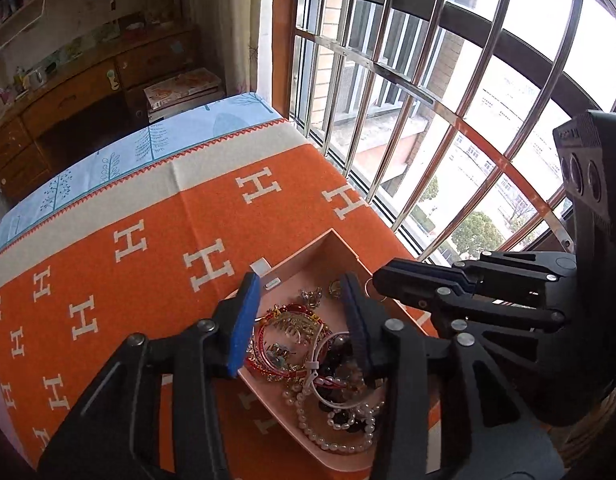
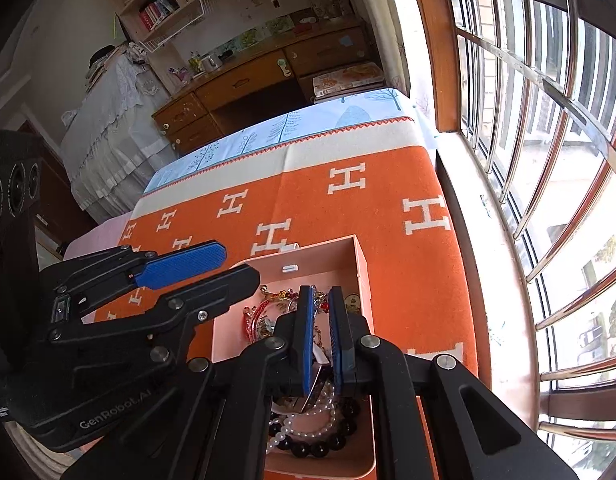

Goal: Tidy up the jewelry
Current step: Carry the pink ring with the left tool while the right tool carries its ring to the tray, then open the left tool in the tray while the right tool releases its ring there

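A pink open box (image 1: 308, 254) (image 2: 360, 264) sits on the orange H-pattern cloth and holds tangled jewelry: red bangles (image 1: 285, 360), gold pieces (image 1: 295, 324), a pearl strand (image 1: 328, 440) (image 2: 303, 428) and dark beads (image 2: 324, 446). My left gripper (image 1: 303, 320) is open, its blue pads straddling the box's left wall above the jewelry. My right gripper (image 2: 322, 332) hangs over the box with its pads close together, shut on a silvery metal piece (image 2: 318, 384) with a white tag. The right gripper (image 1: 388, 278) reaches in from the right in the left wrist view.
The orange cloth (image 1: 147, 240) covers the table, with a blue tree-print sheet (image 1: 167, 136) at its far end. A barred window (image 1: 428, 100) (image 2: 548, 160) runs along the right side. A wooden desk and shelves (image 2: 247, 76) stand beyond.
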Demonstrator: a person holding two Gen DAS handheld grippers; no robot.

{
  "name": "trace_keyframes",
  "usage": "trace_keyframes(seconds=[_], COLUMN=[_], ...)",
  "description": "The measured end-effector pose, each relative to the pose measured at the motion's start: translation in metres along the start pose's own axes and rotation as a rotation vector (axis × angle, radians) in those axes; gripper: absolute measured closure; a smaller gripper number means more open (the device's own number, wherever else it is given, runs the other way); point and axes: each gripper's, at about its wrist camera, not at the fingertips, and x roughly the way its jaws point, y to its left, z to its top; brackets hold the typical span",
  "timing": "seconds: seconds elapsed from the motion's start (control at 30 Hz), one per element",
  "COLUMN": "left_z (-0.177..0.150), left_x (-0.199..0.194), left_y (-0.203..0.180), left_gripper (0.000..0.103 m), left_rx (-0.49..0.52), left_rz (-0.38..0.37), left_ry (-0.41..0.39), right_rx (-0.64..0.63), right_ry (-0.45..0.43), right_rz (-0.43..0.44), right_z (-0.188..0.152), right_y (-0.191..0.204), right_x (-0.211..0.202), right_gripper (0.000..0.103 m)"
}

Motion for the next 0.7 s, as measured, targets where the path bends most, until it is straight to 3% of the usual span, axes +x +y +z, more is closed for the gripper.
trace_keyframes(seconds=[0.1,0.33,0.5,0.7], left_z=[0.000,-0.003,-0.008,-0.015], left_x=[-0.002,-0.016,-0.030,-0.052], left_y=[0.010,0.020,0.025,0.027], left_gripper=[0.045,0.040,0.037,0.036], left_rx=[-0.042,-0.065,-0.084,-0.097], left_rz=[-0.010,0.021,0.038,0.059], left_ry=[-0.001,-0.021,-0.036,-0.064], right_rx=[0.007,0.006,0.001,-0.020], right_ry=[0.009,0.018,-0.008,-0.028], right_rz=[0.006,0.018,0.001,0.003], right_z=[0.003,0.005,0.005,0.001], right_y=[-0.002,-0.001,0.003,0.010], right_x=[0.007,0.013,0.008,-0.005], right_gripper=[0.095,0.093,0.073,0.073])
